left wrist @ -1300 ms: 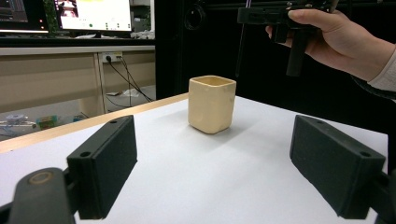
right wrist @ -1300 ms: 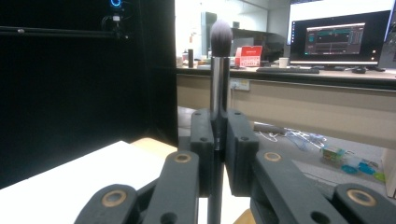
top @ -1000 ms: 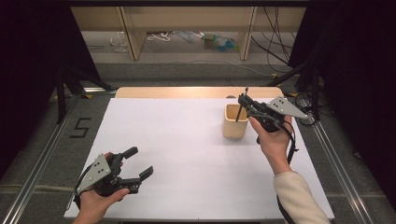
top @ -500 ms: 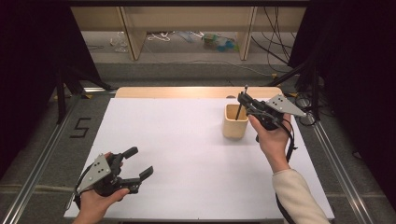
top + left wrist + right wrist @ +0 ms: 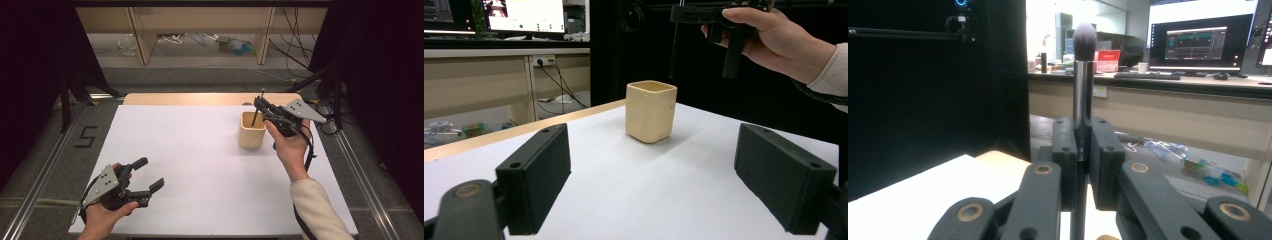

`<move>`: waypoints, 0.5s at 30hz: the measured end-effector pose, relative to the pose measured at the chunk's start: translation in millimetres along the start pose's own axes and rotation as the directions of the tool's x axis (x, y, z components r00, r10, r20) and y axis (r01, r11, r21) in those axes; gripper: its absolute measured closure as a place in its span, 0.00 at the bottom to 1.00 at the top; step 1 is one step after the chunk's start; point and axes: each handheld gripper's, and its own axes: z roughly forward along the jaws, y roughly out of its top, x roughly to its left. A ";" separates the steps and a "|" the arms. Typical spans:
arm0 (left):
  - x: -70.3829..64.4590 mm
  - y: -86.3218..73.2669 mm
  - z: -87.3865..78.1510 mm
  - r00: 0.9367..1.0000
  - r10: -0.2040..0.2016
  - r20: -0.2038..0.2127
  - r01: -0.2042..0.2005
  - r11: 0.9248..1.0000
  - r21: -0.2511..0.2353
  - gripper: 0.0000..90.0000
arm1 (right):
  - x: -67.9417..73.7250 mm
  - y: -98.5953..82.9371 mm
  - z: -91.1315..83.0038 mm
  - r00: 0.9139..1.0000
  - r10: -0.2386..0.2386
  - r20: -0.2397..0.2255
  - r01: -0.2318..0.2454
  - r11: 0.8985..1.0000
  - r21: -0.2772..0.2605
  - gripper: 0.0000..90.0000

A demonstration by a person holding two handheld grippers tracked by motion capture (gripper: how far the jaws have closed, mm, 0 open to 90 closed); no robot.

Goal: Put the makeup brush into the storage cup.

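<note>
The right tongs (image 5: 258, 106) are pinching a brush (image 5: 1083, 75) by its handle, both jaws pressed flat against the shaft; in the right gripper view the brush stands upright between them, its dark bristle head on top and a shiny metal ferrule just below it. In the high view the brush (image 5: 257, 111) hangs above the cup (image 5: 252, 131), its lower end at or just inside the cup's open mouth; whether it touches the rim or the inside cannot be told. The cup is a pale, square-sided vessel standing upright on the white counter (image 5: 200, 150), towards its far right part. In the left gripper view the cup (image 5: 650, 111) stands ahead on the counter, with the right hand (image 5: 784, 42) and its tongs held above and to one side of it, the thin brush handle (image 5: 673, 50) reaching down towards the cup's opening. The left tongs (image 5: 144, 174) are spread wide and hold nothing; they sit low near the near left corner of the counter, well apart from the cup, gripped by the left hand (image 5: 107, 212). In the left gripper view the two black pads (image 5: 536, 175) stand far apart with bare counter between them. A sleeve (image 5: 315, 210) covers the right forearm.
</note>
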 end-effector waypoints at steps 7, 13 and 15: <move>0.0 0.2 -0.2 1.000 0.000 -0.001 0.000 1.000 0.000 0.16 | -1.6 0.5 1.2 1.000 -0.003 -0.002 0.003 1.000 -0.007 0.93; 0.1 0.1 -0.1 1.000 0.001 0.000 -0.001 1.000 -0.001 0.16 | -3.7 0.2 2.0 1.000 0.002 0.010 -0.002 1.000 -0.011 0.93; 0.1 0.0 0.0 1.000 0.000 0.000 0.000 1.000 0.000 0.16 | -4.5 0.1 2.4 1.000 -0.002 0.010 0.002 1.000 -0.009 0.93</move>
